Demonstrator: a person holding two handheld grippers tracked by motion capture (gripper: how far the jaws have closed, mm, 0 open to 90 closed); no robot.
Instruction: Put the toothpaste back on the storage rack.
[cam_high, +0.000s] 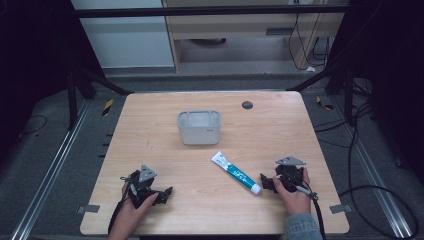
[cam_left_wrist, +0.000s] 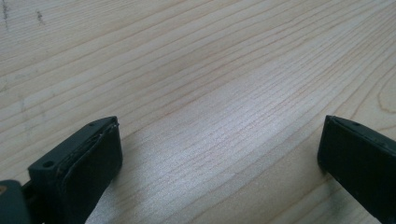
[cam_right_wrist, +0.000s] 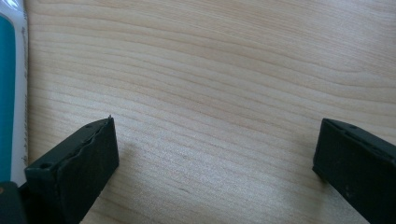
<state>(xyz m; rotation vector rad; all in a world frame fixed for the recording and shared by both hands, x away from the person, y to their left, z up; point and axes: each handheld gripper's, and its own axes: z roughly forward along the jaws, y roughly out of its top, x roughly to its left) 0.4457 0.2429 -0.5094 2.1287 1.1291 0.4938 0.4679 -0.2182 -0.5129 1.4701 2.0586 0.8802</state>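
A white and teal tube (cam_high: 236, 172) with a white cap lies slantwise on the wooden table (cam_high: 165, 135), right of centre and near the front. My right gripper (cam_high: 265, 182) rests on the table just right of the tube's cap end, held by a hand. In the right gripper view its jaws stand wide apart, so the right gripper (cam_right_wrist: 215, 140) is open over bare wood, with the tube (cam_right_wrist: 9, 93) outside its left jaw. My left gripper (cam_high: 164, 195) sits at the front left in the other hand. The left gripper (cam_left_wrist: 219, 140) is open, with only wood between its jaws.
A light grey rectangular bin (cam_high: 198, 127) stands open-topped at the table's middle, behind the tube. A small dark round cap (cam_high: 247, 105) sits in the tabletop at the back right. Cables (cam_high: 360, 190) trail on the floor to the right.
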